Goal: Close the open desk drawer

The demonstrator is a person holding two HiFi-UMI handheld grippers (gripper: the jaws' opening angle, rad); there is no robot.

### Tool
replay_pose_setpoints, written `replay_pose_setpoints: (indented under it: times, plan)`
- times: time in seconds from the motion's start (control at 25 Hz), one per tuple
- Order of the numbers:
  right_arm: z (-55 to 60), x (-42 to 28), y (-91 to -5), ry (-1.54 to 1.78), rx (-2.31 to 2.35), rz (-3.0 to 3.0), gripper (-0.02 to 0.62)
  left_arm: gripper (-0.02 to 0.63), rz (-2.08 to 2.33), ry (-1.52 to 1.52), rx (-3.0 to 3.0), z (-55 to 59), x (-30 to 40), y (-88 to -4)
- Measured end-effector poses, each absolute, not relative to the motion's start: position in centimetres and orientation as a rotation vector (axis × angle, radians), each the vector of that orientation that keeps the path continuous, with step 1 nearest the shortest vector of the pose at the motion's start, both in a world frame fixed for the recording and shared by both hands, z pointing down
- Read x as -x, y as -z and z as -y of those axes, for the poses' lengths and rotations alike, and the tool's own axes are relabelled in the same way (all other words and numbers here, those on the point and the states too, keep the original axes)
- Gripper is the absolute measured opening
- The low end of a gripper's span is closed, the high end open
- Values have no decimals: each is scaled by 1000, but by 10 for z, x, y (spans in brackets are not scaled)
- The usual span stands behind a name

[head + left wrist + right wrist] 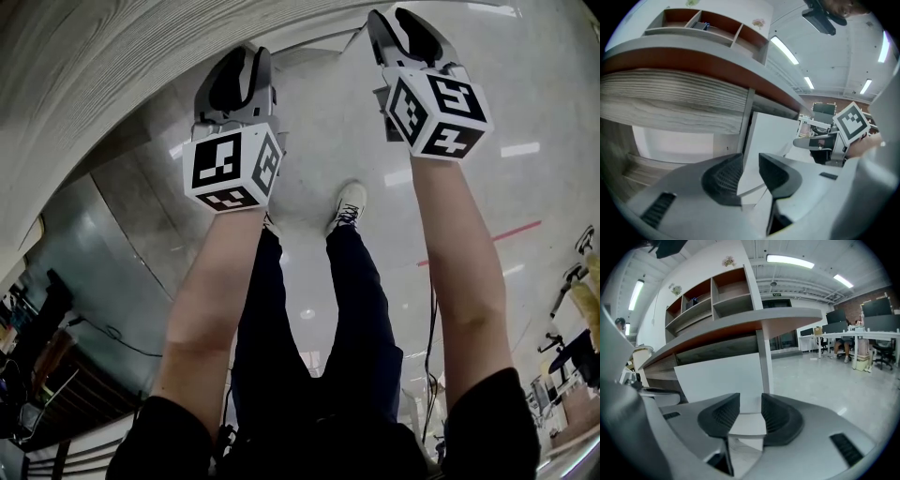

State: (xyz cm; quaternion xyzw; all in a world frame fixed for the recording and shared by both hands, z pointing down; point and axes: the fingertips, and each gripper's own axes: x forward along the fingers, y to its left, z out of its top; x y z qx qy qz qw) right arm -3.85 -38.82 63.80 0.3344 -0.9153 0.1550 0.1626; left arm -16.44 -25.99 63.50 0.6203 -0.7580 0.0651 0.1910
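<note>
Under the worktop (pixel 787 317) the white drawer (pixel 722 378) stood out from the desk, so the closing push seemed not yet made. The next move would call for driving it straight in, level and evenly on both sides. The right tongs (pixel 750 404), partly spread, pinched the drawer's edge. The left tongs (pixel 751 164) stood half spread astride that panel, with no evident squeeze.

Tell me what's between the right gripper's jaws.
A white panel edge sits there, per the right gripper view; whether the right gripper grips it is unclear.
</note>
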Motion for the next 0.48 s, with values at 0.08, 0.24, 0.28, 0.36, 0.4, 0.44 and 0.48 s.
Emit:
replay_pose_setpoints:
  times: [0.08, 0.24, 0.28, 0.36, 0.4, 0.44, 0.48]
  plan:
    - [378, 34, -637, -468, -942, 2612, 147, 99, 2108, -193, -1755, 250, 157, -636]
    - [337, 33, -628, -549, -837, 2636, 18, 11, 2007, -188, -1830, 227, 135, -628]
    - [323, 35, -621, -568, -811, 2645, 18, 11, 1989, -183, -1847, 219, 131, -622]
    - [297, 37, -602, -589, -761, 2668, 18, 12, 1968, -160, -1861, 204, 124, -605]
    - [286, 35, -589, -595, -739, 2681, 18, 11, 1957, -142, -1862, 199, 118, -594]
    - [277, 32, -574, -600, -718, 2694, 18, 11, 1946, -122, -1865, 197, 111, -580]
    - [268, 29, -557, -603, -699, 2709, 18, 11, 1932, -102, -1877, 196, 103, -563]
